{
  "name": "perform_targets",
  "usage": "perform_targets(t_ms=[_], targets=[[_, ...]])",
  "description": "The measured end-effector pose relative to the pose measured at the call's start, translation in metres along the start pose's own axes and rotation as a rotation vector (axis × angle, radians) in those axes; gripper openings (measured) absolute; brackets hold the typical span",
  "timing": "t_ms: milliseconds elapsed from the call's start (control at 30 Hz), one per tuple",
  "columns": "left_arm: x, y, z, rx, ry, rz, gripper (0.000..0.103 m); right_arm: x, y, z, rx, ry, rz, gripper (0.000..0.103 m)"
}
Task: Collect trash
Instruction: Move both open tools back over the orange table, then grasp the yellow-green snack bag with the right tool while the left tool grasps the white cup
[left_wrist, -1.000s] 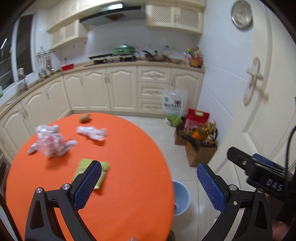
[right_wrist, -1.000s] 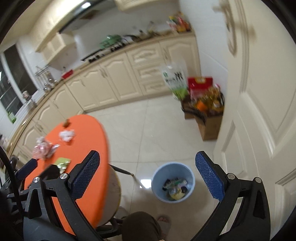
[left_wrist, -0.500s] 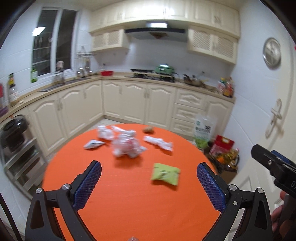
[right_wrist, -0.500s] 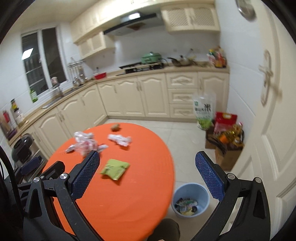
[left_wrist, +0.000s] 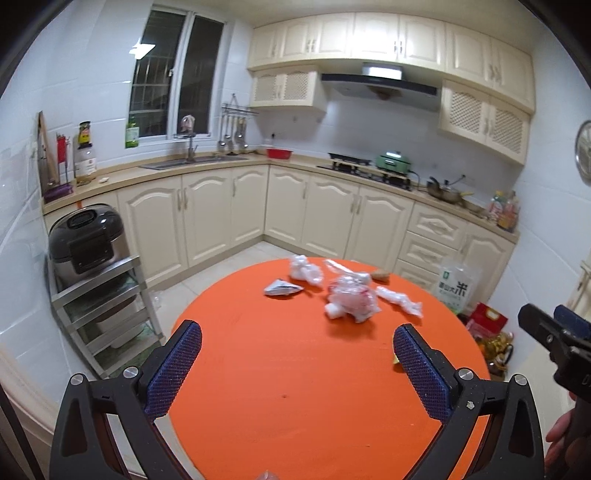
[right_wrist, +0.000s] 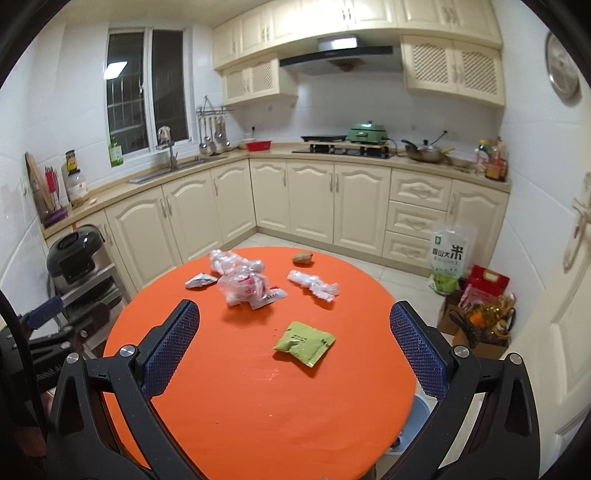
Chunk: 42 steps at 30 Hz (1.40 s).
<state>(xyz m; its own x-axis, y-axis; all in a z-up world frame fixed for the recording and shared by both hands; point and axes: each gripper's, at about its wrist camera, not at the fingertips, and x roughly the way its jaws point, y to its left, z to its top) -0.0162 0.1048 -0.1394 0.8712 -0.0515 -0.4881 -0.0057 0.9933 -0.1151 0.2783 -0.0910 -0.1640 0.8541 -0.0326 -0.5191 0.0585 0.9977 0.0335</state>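
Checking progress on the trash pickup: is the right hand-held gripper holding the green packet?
No, the right hand-held gripper is open and empty, and the green packet lies flat on the orange table.

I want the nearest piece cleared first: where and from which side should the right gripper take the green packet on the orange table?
The green packet lies flat and apart from the other trash, one corner toward the right gripper, whose jaws are open. Probably best to come down from above and pinch across its puffier middle, pads on the two long edges; a flat edge gives little to bite.
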Motion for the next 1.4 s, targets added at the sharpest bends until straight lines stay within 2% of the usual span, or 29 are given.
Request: perform_targets(t_ms=[267, 367, 567, 733, 1100, 1167, 1300, 1400], targets=[[0.021, -0.010, 0.017, -0.004, 0.038, 0.022, 0.102, 0.039, -0.012, -0.015, 0.011, 0.097, -0.007, 0.103], [0.048, -0.016, 0.043, -0.004, 0.051, 0.024, 0.102, 0.055, -0.017, -0.021, 0.016, 0.133, -0.006, 0.103], [0.086, -0.011, 0.059, -0.013, 0.078, 0.024, 0.102, 0.096, -0.022, -0.037, 0.024, 0.221, -0.001, 0.103], [0.118, -0.005, 0.061, -0.004, 0.099, 0.019, 0.102, 0.131, -0.025, -0.051, 0.042, 0.292, 0.009, 0.103], [0.204, -0.028, 0.064, 0.036, 0.181, 0.012, 0.102, 0.199, -0.033, -0.070, 0.070, 0.406, 0.009, 0.103], [0.223, -0.034, 0.066, 0.041, 0.199, 0.010, 0.102, 0.210, -0.037, -0.074, 0.074, 0.431, 0.009, 0.095], [0.252, -0.043, 0.069, 0.046, 0.230, 0.004, 0.102, 0.217, -0.032, -0.072, 0.010, 0.419, -0.007, 0.088], [0.276, -0.050, 0.073, 0.054, 0.250, -0.001, 0.102, 0.217, -0.029, -0.070, -0.030, 0.412, -0.003, 0.070]])
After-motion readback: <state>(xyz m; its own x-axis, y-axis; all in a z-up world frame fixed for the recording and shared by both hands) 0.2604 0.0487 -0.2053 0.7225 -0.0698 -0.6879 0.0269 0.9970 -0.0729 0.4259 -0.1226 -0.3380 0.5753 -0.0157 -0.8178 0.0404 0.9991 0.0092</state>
